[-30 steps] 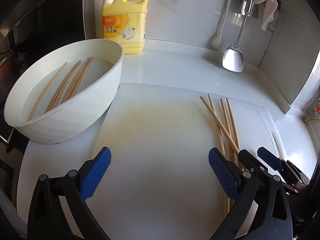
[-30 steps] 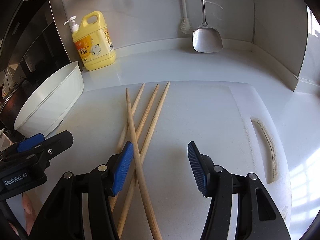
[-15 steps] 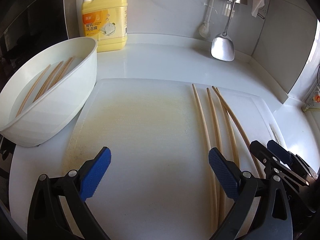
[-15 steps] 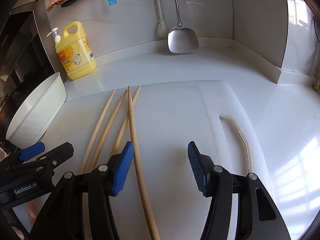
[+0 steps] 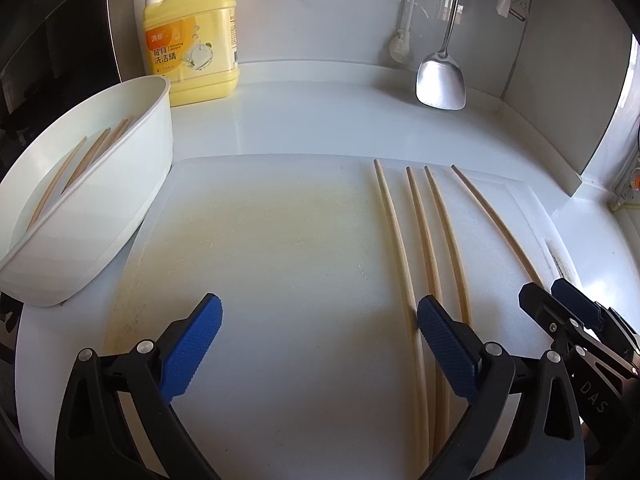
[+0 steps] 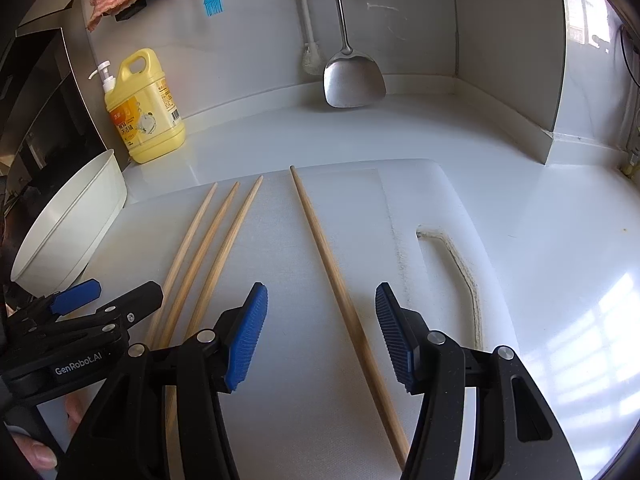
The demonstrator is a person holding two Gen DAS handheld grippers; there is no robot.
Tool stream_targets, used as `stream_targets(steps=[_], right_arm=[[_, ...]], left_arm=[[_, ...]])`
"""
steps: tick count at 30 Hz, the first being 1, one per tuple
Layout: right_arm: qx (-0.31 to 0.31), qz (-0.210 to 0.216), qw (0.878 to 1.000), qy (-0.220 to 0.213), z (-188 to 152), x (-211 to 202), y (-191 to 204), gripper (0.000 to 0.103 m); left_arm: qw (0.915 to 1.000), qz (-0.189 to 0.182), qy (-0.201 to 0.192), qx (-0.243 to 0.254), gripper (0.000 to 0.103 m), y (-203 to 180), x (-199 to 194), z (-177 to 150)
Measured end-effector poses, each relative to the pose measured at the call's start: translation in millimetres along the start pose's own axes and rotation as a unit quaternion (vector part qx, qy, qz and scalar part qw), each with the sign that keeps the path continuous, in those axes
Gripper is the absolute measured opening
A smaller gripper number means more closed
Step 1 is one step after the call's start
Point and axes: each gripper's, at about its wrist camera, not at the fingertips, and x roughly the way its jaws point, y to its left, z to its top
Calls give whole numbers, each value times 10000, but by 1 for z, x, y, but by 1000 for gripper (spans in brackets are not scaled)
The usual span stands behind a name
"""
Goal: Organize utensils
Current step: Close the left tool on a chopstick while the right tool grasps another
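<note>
**Inspector:** Report the bench. Where are the utensils?

**Assistant:** Four long pale wooden chopsticks (image 5: 430, 236) lie flat on the white plastic cutting board (image 5: 260, 240). Three sit close together on its right half. The fourth chopstick (image 6: 332, 276) lies apart to their right. More chopsticks rest in the white oval plastic basin (image 5: 92, 220) at the board's left edge.

**Inspector:** What has changed?

**Assistant:** A second ago the four were a crossed bundle, one stick lying over the others. Now none crosses another and all point roughly the same way, thin ends towards the wall.

**Inspector:** Grippers?

**Assistant:** The right gripper (image 6: 320, 336) stands with its blue pads apart. The lone chopstick runs between them, touched by neither. The left gripper (image 5: 320, 344) is spread wide and holds nothing; its right-hand pad sits over the leftmost sticks of the three, but contact I cannot confirm.

**Inspector:** Significance for the task?

**Assistant:** In my judgement the untangling is done and pairing can begin. The lone stick is well lined up for a pick. The batch in the basin is untouched, so the job looks well short of finished.

**Inspector:** Risks?

**Assistant:** Round sticks on a smooth board are likely to roll if nudged. The yellow detergent jug (image 5: 192, 36) and steel spatula (image 5: 440, 84) at the wall stand well clear.
</note>
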Motion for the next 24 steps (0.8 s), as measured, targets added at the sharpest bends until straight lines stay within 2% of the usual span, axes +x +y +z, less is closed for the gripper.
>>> stream_targets(steps=[7, 15, 18, 20, 22, 23, 24], right_arm=[[-86, 15, 10000, 28, 4, 4, -1, 54], [-219, -20, 9997, 77, 10, 10, -1, 54], [-374, -68, 9992, 80, 9, 11, 2, 54], [-509, -136, 9986, 95, 8, 12, 5, 53], [-653, -199, 9976, 119, 7, 13, 8, 51], [-695, -214, 9973, 117, 6, 13, 8, 46], [-700, -192, 9973, 116, 6, 13, 9, 39]], left_arm=[[9999, 12, 20, 105, 98, -3, 6, 2], [9994, 200, 210, 190, 98, -9, 12, 8], [9994, 177, 232, 182, 95, -9, 12, 11], [9996, 155, 149, 205, 85, -9, 10, 11], [9996, 138, 99, 234, 67, -9, 8, 11], [9996, 133, 79, 250, 62, -10, 6, 11], [9996, 118, 66, 265, 52, -11, 5, 11]])
